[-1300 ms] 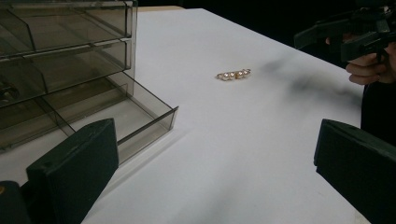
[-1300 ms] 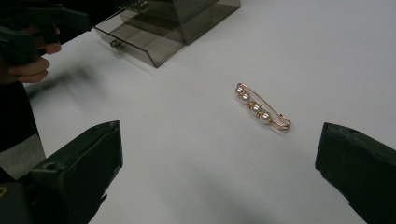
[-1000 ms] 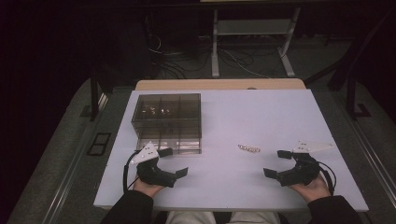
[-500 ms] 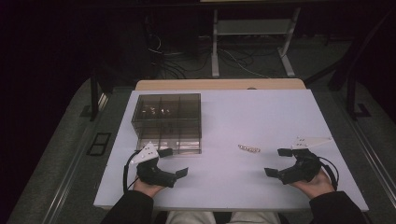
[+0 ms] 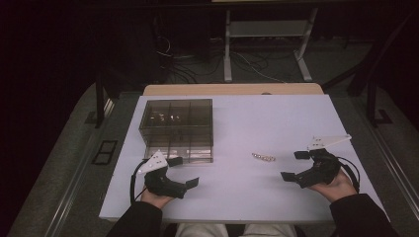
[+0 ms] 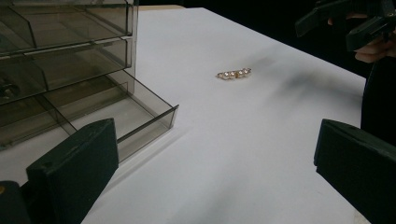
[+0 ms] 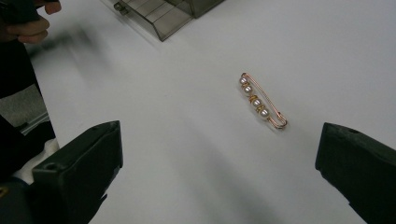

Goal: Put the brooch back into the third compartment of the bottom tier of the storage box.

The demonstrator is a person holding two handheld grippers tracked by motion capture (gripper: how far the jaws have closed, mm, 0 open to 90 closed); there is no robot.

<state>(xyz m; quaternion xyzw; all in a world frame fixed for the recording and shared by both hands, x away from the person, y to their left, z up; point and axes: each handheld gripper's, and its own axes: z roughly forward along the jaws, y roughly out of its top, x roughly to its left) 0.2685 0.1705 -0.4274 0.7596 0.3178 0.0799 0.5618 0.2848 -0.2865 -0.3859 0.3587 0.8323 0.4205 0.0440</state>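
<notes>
My right hand-held gripper (image 5: 295,166) is wide open and empty just right of the pearl pin (image 7: 261,101), which lies flat on the surface (image 5: 276,118), right of the drawer box (image 5: 176,128); light, thin, slippery wire: I pinch across the beaded middle.

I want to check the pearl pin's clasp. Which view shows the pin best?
The right gripper view: the pearl pin lies close, beads and wire frame distinct. The left gripper view shows it smaller; the high view, a speck.

Dim, dark surroundings; bright white table (image 5: 237,192), soft shadows, slightly blurred jaws
</notes>
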